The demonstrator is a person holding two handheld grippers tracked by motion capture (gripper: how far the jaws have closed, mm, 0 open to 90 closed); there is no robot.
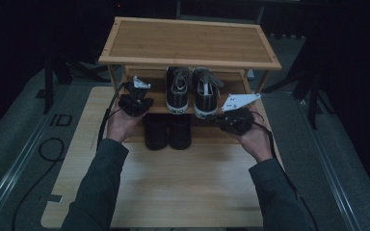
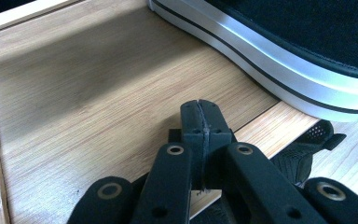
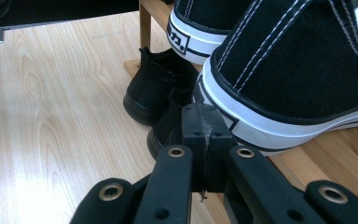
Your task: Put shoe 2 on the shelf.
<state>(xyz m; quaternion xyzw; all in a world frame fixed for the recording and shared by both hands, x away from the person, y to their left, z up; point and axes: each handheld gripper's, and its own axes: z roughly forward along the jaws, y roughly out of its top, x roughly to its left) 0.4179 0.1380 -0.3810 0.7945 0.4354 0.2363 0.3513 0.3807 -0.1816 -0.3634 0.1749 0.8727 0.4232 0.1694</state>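
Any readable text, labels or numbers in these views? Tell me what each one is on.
"ID": pale letters on the grey floor left of the table.
Heel patch of the far sneaker: black characters on white, too blurred to read.
Heel patches of both sneakers in the high view: too small to read.
Nothing legible on the rack or the black shoes.

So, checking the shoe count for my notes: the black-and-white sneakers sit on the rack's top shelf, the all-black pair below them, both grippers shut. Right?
Not quite. The sneakers sit on the middle shelf, under the bare top shelf, as the high view shows. The all-black pair below and the shut left gripper and right gripper are right.
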